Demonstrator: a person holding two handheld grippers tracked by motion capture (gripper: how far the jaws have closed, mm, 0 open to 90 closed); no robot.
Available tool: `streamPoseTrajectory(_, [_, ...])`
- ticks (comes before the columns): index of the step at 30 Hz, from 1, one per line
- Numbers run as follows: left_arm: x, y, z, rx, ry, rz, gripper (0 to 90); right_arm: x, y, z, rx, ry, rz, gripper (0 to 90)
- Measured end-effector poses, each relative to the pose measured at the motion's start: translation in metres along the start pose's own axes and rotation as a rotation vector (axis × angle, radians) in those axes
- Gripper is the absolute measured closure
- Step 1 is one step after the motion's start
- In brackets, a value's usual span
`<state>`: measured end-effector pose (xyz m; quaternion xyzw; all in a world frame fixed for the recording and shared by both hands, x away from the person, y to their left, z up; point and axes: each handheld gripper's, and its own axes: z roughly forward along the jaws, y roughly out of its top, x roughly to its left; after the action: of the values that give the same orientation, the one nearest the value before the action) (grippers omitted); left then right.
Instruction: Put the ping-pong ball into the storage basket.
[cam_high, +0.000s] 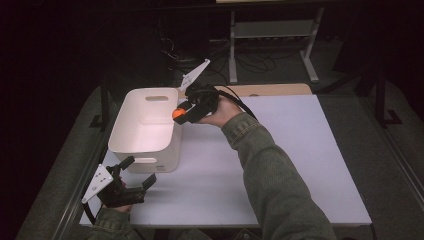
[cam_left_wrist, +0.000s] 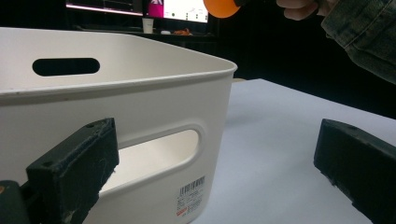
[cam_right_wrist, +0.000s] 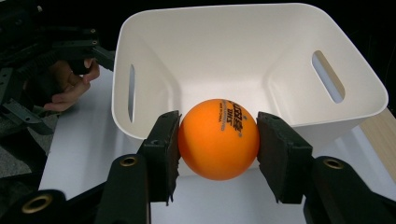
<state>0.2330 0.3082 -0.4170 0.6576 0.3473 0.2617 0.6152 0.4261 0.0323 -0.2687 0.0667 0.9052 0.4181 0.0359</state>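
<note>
Right hand-held gripper: jaws closed on an orange ball, one pad touching each side, printed black lettering facing up toward the camera. In the high view the right forearm, in a green denim sleeve, reaches forward and leftward across the white worktop, with the hand-held gripper raised and aimed left. The ball sits at the right-hand rim of a white bin, whose open interior lies directly beyond the jaws. The bin's long axis runs away from the person, with a slot handle in each end wall. Left hand-held gripper: jaws spread wide, holding nothing, low over the worktop just beside the bin's near end wall, pointing toward its handle slot.
</note>
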Motion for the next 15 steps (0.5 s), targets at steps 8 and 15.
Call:
streamPoseTrajectory(8, [0.000, 0.000, 0.000, 0.001, -0.001, 0.001, 0.0, 0.000, 0.006, -0.001, -0.008, -0.007, 0.002, 50.1])
streamPoseTrajectory(15, [0.000, 0.000, 0.001, 0.000, -0.002, -0.001, 0.0, 0.000, 0.013, 0.002, -0.020, -0.006, -0.004, 50.1])
